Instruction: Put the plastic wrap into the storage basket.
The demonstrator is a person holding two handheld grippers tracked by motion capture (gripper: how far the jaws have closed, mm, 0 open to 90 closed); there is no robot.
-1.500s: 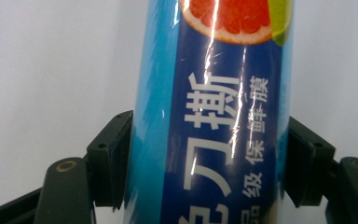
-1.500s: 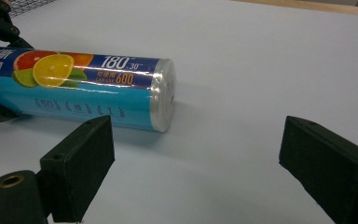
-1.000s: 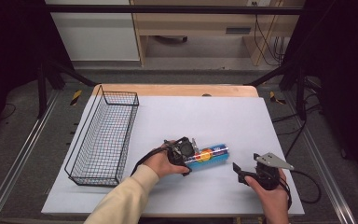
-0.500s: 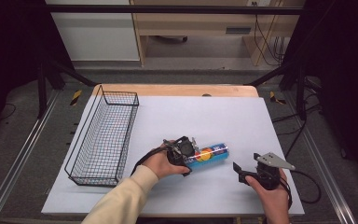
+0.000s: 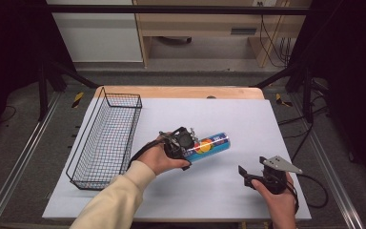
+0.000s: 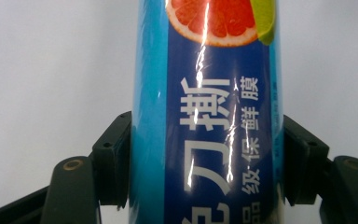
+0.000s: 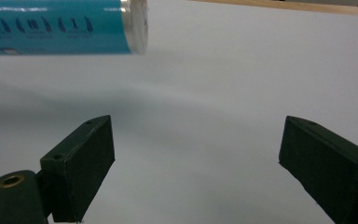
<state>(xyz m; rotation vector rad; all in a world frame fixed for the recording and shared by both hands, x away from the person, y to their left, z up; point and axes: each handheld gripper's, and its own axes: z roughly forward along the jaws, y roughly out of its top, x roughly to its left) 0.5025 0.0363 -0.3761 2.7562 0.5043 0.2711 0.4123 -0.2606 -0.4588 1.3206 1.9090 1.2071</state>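
High view: blue tube (image 5: pixel 208 146) right of wire basket (image 5: pixel 106 138), clamped lengthwise in left gripper (image 5: pixel 183 143), right gripper (image 5: pixel 248 174) agape, empty, further right; left gripper view: grapefruit label, Chinese lettering.

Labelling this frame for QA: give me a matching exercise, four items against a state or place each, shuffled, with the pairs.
Items:
1. left gripper
2. right gripper
3. blue tube
4. wire basket

States or places:
A. jaws apart, nothing between them
B. stands along the white sheet's left edge
C. clamped on the tube
D. held level off the sheet, grapefruit picture on its label

Pairs: 1-C, 2-A, 3-D, 4-B
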